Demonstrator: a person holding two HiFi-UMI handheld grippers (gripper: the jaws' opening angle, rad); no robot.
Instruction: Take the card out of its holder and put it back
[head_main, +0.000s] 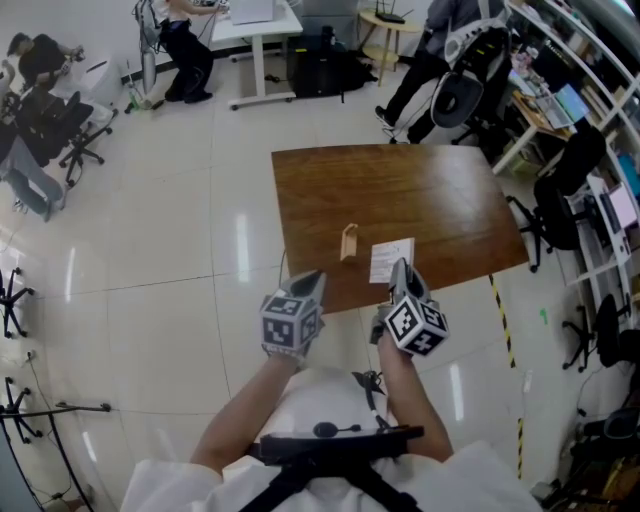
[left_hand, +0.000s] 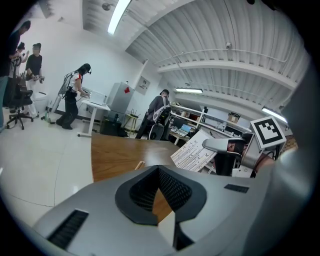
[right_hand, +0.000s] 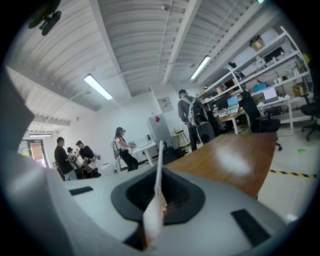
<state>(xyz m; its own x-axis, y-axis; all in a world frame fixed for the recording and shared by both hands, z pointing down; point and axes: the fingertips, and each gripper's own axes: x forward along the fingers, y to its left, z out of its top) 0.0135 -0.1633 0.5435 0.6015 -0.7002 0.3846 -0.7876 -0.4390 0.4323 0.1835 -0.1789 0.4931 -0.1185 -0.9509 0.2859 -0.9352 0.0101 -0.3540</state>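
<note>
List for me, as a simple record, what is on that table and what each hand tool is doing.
Table: brown wooden table
Holder: small wooden holder, standing on the table, no card in it
Card: white printed card, held up to the right of the holder
Right gripper: shut on the card
Left gripper: shut, holding nothing, by the table's near edge
Stage: card out, not yet put back

The left hand-held gripper (left_hand: 172, 222), jaws together, faces the card (left_hand: 192, 152) over the table (left_hand: 115, 150).

The holder (head_main: 349, 241) stands on the table (head_main: 420, 190) — the card (head_main: 391, 260), in the right gripper (head_main: 400, 272), is at its 4 o'clock, the left gripper (head_main: 308, 282) at 7 o'clock.
</note>
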